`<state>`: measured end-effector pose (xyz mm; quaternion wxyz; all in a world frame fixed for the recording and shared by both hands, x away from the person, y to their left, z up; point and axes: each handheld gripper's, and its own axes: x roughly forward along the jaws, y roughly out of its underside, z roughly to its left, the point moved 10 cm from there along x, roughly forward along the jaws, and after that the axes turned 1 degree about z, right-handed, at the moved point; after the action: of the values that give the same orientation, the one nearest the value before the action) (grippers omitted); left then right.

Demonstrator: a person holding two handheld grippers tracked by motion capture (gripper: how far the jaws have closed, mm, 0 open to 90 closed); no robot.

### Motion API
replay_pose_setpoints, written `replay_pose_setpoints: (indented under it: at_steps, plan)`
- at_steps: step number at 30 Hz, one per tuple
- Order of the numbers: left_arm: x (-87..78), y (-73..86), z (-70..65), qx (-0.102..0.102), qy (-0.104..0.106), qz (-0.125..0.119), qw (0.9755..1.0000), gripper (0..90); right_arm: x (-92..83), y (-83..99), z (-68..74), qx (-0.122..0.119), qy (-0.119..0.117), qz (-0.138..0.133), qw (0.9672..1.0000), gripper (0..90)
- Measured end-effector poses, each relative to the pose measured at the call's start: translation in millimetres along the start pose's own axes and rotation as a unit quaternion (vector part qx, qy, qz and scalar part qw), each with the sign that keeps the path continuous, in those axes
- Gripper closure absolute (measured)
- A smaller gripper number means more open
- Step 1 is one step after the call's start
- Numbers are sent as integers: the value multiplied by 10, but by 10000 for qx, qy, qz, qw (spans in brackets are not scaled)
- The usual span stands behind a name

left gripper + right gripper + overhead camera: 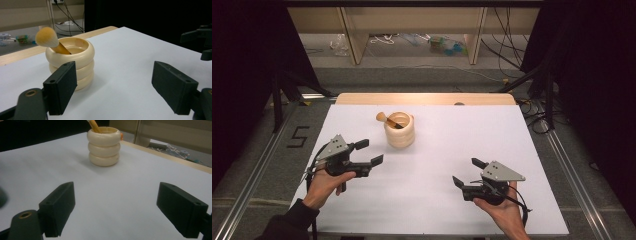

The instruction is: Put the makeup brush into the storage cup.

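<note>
Left gripper [365, 152]: fingers [61, 86] spread wide apart, nothing between them. It is held in the person's left hand [326, 184] above the left part of the tabletop [432, 195], pointing toward the right and slightly away from the person. In the left gripper view the container stands just beyond the left finger, apart from it.

Right gripper [466, 172]: fingers [58, 205] likewise spread wide, holding nothing. It is held in the right hand [502, 207] over the right near part of the tabletop, pointing left and away. A grey three-cornered plate [502, 171] sits on top. In the right gripper view bare white surface lies between the fingers and the container, which is well apart.

Container: a cream-coloured cup [400, 130] shaped as three stacked rings, upright on the white tabletop, toward the far side and a little left of centre, between the two grippers and beyond them. It is nearer the left gripper.

Contents: one wooden pestle-like stick [388, 120] leaning inside the cup, its rounded pale head [47, 37] projecting over the rim on the side toward the far left. The lower end rests inside; the cup's bottom cannot be made out.

Beyond the tabletop: a wooden edge strip [427, 98], then floor with cables [507, 50].
</note>
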<state>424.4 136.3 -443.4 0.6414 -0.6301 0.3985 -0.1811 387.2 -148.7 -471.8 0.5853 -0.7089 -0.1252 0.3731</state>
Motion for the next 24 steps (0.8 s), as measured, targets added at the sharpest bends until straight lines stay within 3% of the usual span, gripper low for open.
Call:
replay_pose_setpoints:
  at_steps: [4, 6, 7, 12, 15, 17, 24]
  plan:
    - [-37, 53, -27, 32, 22, -13, 10000, 203, 9, 0, 19, 123, -75, -48, 9999, 159]
    - [-45, 77, -28, -13, -16, -19, 10000, 203, 11, -15, -3, 29, -15, -116, 9999, 159]
    - [-52, 90, -27, 19, -13, 6, 10000, 203, -14, 5, -13, 9, 27, 23, 10000, 159]
    - [-77, 146, -25, 202, -68, 31, 9998, 203, -14, 5, -11, 30, 25, 18, 10000, 159]
    - [-102, 207, -34, 106, -86, 96, 9999, 202, -10, 11, 24, 99, -71, 32, 9999, 159]
    - [-109, 237, -46, 55, -93, 108, 9999, 202, -11, 8, 3, 24, -9, 21, 10000, 159]
    - [-128, 286, -110, 105, -50, 92, 9999, 201, 4, -8, 28, 52, -70, -58, 9999, 158]
